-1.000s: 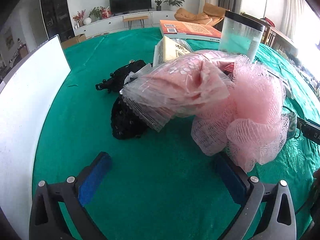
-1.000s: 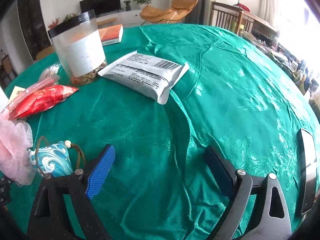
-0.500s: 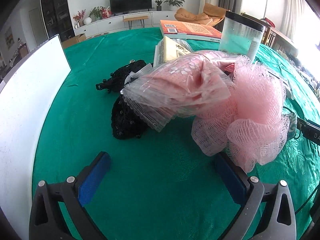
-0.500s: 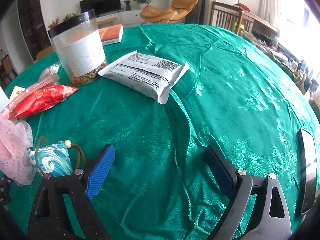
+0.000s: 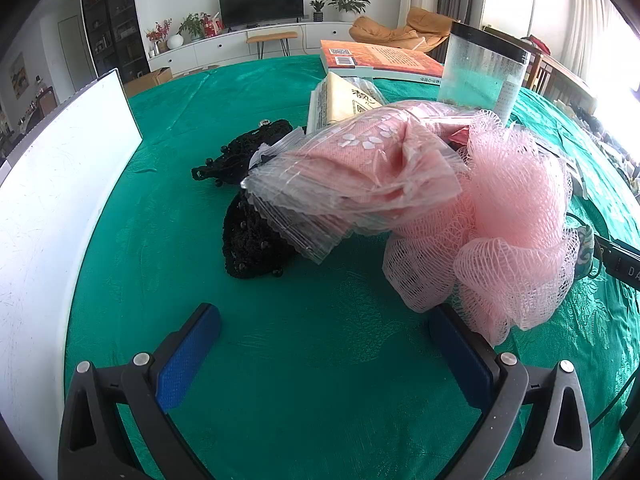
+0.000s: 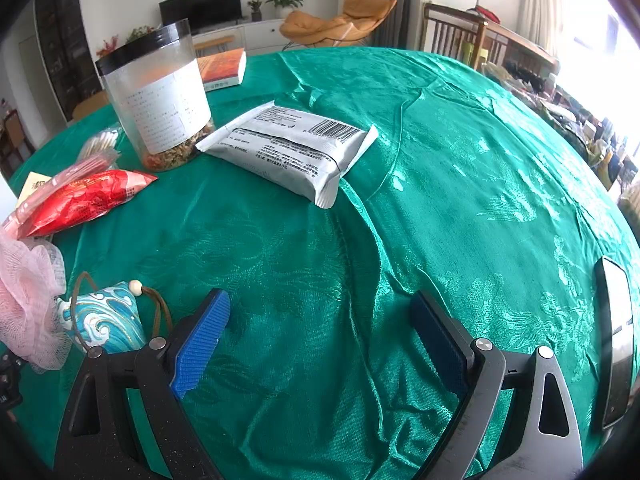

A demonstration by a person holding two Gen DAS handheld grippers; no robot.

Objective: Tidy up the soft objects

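White walls, television, orange armchair

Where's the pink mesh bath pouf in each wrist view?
Left wrist: pink mesh pouf sits right of centre, just ahead of the open left gripper.
Right wrist: only its edge shows, at the far left by the blue wave pouch.
Shared landmark: black-lidded clear jar.

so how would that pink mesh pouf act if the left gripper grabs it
The pink mesh pouf is bunched open netting, so it probably squashes between the fingers and weighs little. Its loose ruffles may snag the clear bag lying against it and drag it along.
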